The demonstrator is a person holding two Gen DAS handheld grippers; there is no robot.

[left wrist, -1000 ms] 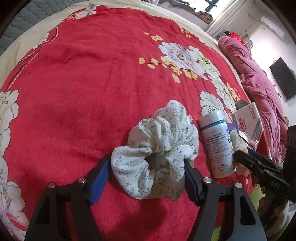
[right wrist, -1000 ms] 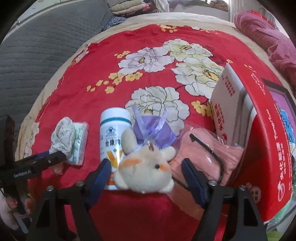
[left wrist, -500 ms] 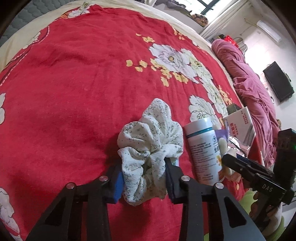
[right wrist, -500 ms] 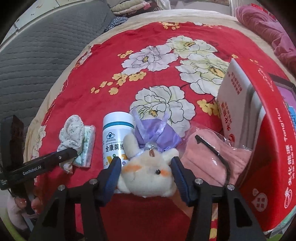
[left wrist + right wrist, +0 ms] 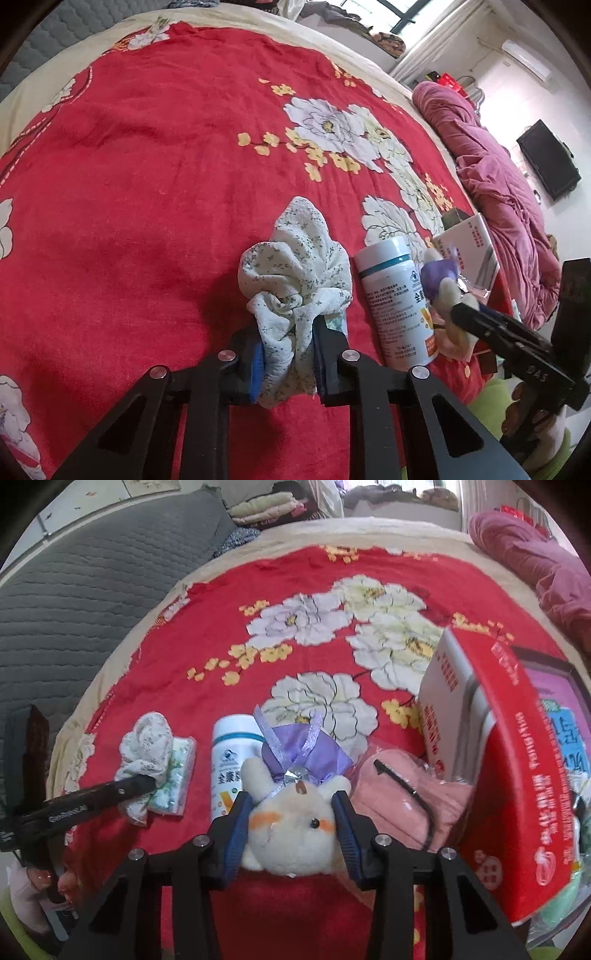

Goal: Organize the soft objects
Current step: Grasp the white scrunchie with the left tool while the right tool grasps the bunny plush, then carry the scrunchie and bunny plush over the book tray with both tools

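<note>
Left wrist view gives us a bed under a red floral bedspread (image 5: 155,177) that fills most of the frame, with a bundled pink quilt (image 5: 495,177) along its right edge. Smaller, at lower centre, our left gripper (image 5: 288,358) has its jaws pressed tight on a white floral scrunchie (image 5: 295,266), squeezing the fabric into a narrow waist between the blue pads. Just right of it a white supplement bottle (image 5: 395,302) lies on its side.

From the right wrist view, we see the same bedspread across the middle, a grey quilted headboard (image 5: 92,602) at the upper left, and a red gift box (image 5: 517,775) standing along the right side. A pink cloth in a clear bag (image 5: 399,794) lies against the box. At lower centre our right gripper (image 5: 291,830) has its jaws closing on a cream plush bunny (image 5: 291,838); the pads touch both flanks of its head. A purple organza pouch (image 5: 306,753) sits just behind the bunny, touching the bottle. At middle left the scrunchie rests partly on a small tissue pack (image 5: 173,775), with the left gripper's black finger reaching in from the left edge. A hand (image 5: 40,878) holds that gripper at the lower left of the frame.
</note>
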